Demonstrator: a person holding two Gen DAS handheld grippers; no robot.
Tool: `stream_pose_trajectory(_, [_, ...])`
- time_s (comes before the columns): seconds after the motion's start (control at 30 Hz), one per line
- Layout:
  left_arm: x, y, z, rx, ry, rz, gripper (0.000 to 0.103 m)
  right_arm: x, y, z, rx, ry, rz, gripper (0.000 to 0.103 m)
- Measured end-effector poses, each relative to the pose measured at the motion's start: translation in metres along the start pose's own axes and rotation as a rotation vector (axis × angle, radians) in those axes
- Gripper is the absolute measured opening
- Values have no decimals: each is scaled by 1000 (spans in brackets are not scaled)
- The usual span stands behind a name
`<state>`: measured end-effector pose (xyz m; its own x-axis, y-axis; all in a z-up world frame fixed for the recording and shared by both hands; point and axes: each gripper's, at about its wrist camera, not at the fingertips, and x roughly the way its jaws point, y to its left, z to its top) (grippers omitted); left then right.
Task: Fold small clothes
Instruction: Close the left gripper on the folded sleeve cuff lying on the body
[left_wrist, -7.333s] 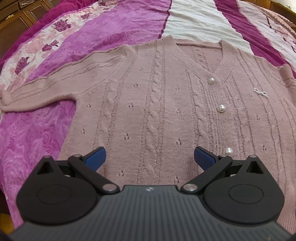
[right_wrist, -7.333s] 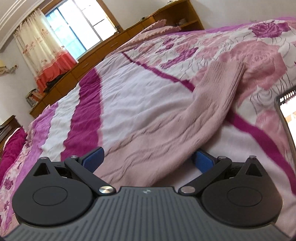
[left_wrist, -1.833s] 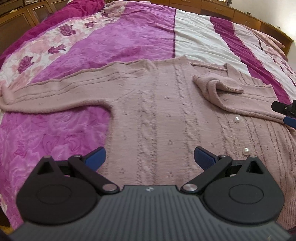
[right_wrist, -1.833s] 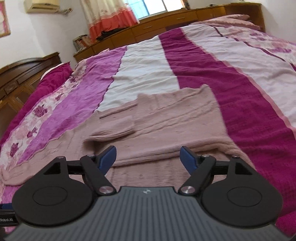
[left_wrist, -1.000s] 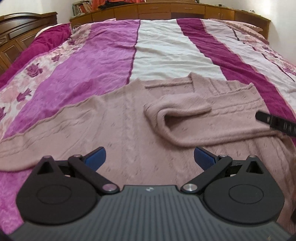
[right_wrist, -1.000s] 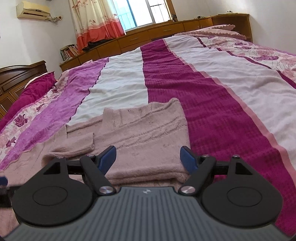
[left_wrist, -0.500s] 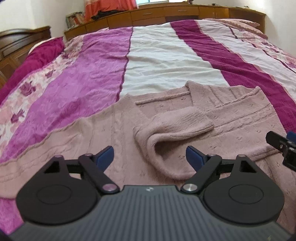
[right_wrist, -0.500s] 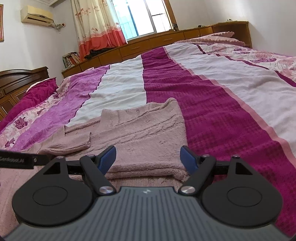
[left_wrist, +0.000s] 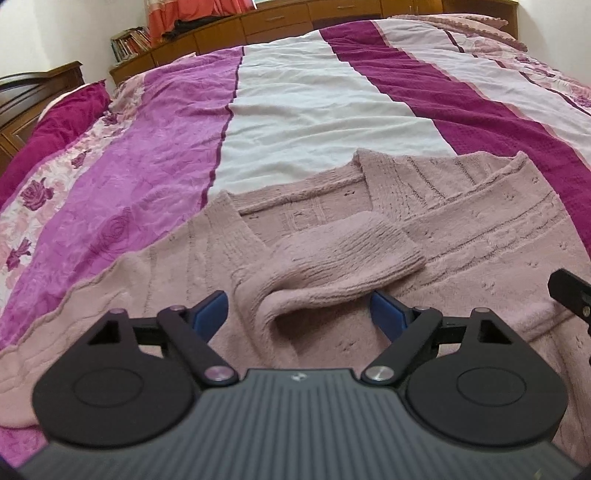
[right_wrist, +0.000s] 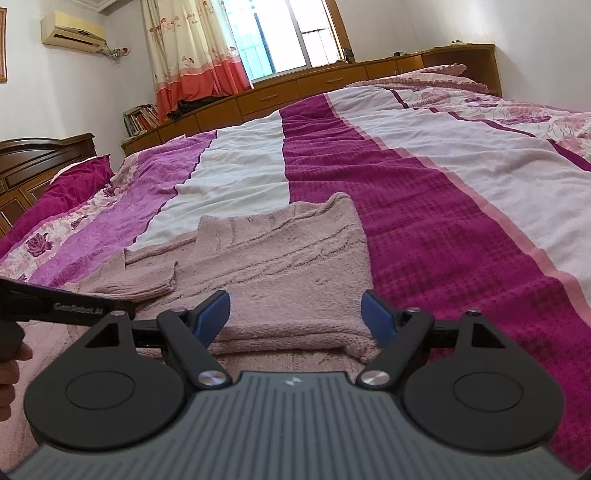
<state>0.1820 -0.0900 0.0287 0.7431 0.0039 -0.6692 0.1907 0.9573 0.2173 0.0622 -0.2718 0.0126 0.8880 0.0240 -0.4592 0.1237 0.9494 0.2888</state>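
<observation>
A pink cable-knit cardigan (left_wrist: 480, 236) lies flat on the bed, front up. One sleeve is folded across its chest, and the ribbed cuff (left_wrist: 347, 254) ends near the neckline. My left gripper (left_wrist: 299, 315) hangs low over that sleeve with its jaws apart, and the sleeve's loop lies between the blue pads (left_wrist: 210, 314) without being pinched. In the right wrist view my right gripper (right_wrist: 295, 315) is open over the cardigan's folded side edge (right_wrist: 295, 336). The left gripper (right_wrist: 55, 306) and a hand (right_wrist: 11, 354) show at the left there.
The bedspread (left_wrist: 295, 107) has purple, white and magenta stripes. A dark wooden headboard (right_wrist: 33, 158) is at the left. Low wooden cabinets (right_wrist: 332, 85) with books run under the curtained window (right_wrist: 284, 37). A pink pillow (right_wrist: 436, 74) lies at the far right.
My left gripper has moved forward and down onto the folded sleeve, and its jaws have narrowed slightly. The right gripper has hardly moved. The left gripper now shows more at its left edge.
</observation>
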Motion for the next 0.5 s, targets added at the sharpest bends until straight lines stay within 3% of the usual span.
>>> stream_pose_trajectory(0.17, [13, 2, 4, -40, 25, -7, 82, 2, 1, -2, -20, -3, 0, 86])
stream_pose_trajectory(0.27, [16, 8, 3, -88, 31, -12, 72, 3, 1, -3, -24, -4, -1, 86])
stream_pose_trajectory(0.4, [14, 14, 4, -107, 23, -11, 25, 4, 1, -3, -22, -3, 0, 86])
stream_pose_trajectory(0.5, [9, 25, 6, -168, 20, -34, 14, 3, 1, -3, -24, -4, -1, 87])
